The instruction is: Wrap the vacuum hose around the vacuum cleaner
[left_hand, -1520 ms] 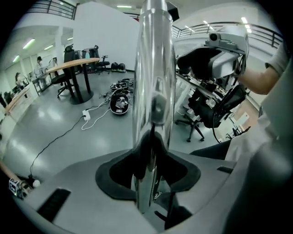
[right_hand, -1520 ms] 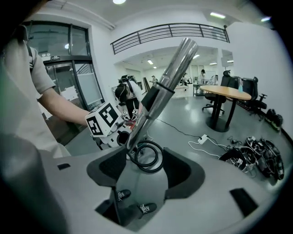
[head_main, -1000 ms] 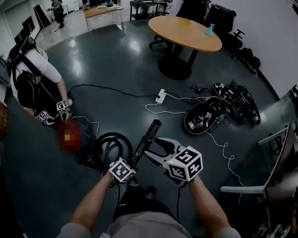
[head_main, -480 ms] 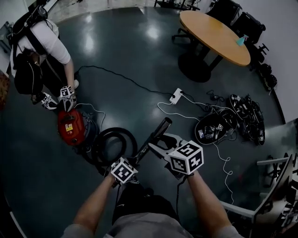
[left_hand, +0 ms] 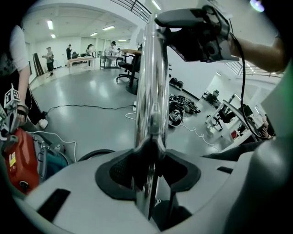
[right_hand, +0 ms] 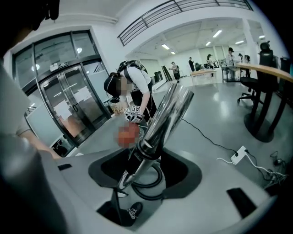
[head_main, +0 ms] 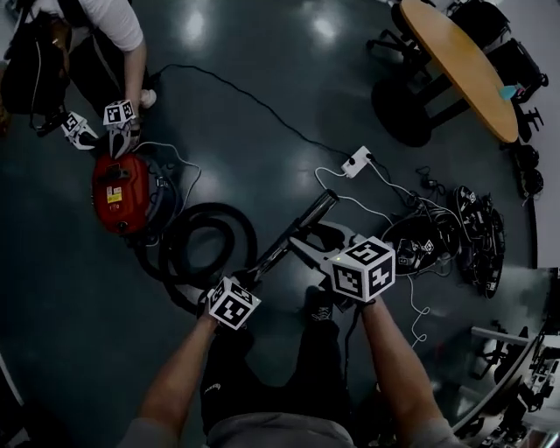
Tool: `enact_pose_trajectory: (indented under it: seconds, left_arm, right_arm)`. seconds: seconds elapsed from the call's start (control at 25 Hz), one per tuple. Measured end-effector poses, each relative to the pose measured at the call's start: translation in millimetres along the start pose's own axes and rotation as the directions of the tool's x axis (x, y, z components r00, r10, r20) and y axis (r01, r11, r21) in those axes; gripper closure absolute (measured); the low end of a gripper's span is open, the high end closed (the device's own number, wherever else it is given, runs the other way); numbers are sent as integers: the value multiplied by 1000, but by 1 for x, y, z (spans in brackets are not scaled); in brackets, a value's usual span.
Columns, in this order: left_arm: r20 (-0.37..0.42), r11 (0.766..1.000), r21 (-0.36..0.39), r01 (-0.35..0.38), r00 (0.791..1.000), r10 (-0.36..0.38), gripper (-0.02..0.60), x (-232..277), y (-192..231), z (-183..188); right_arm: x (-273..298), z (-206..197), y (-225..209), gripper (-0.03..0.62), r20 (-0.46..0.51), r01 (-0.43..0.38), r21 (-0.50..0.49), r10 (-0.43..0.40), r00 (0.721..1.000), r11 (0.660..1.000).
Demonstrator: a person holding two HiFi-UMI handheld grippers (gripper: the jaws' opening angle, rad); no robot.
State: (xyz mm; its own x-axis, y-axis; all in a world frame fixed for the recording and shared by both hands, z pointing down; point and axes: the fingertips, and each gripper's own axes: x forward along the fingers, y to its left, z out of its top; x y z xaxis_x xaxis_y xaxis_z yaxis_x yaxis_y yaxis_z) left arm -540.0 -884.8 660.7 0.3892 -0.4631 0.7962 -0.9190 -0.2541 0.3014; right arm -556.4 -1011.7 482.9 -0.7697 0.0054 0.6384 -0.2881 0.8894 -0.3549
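The red vacuum cleaner [head_main: 114,192] stands on the dark floor at the left, and it shows low at the left edge [left_hand: 18,160] in the left gripper view. Its black hose [head_main: 210,212] lies in a loop beside it. A shiny metal wand [head_main: 293,236] runs from the loop up to the right. My left gripper [head_main: 248,282] is shut on the wand's lower end, and the tube [left_hand: 151,91] rises between its jaws. My right gripper [head_main: 308,238] is closed round the thicker upper tube [right_hand: 167,114].
Another person [head_main: 105,26] bends over the vacuum with two marker-cube grippers [head_main: 118,122] on its top. A white power strip [head_main: 357,162] with cords lies on the floor. A pile of gear [head_main: 455,236] sits at the right, and a round wooden table [head_main: 464,61] stands beyond.
My right gripper has come in from beside the wand and its jaws have narrowed onto the tube. The head view has tipped down, so the vacuum and loop sit higher. The left grip is unchanged.
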Motion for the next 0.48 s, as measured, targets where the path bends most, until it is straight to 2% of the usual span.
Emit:
enact_pose_trajectory:
  seconds: [0.24, 0.48]
  left_arm:
    - [26, 992, -20, -122, 992, 123, 411, 94, 23, 9]
    - [18, 962, -28, -273, 962, 273, 411, 200, 51, -8]
  right_arm:
    - [41, -51, -113, 368, -26, -32, 90, 35, 999, 995]
    - [103, -124, -216, 368, -88, -83, 135, 96, 991, 987]
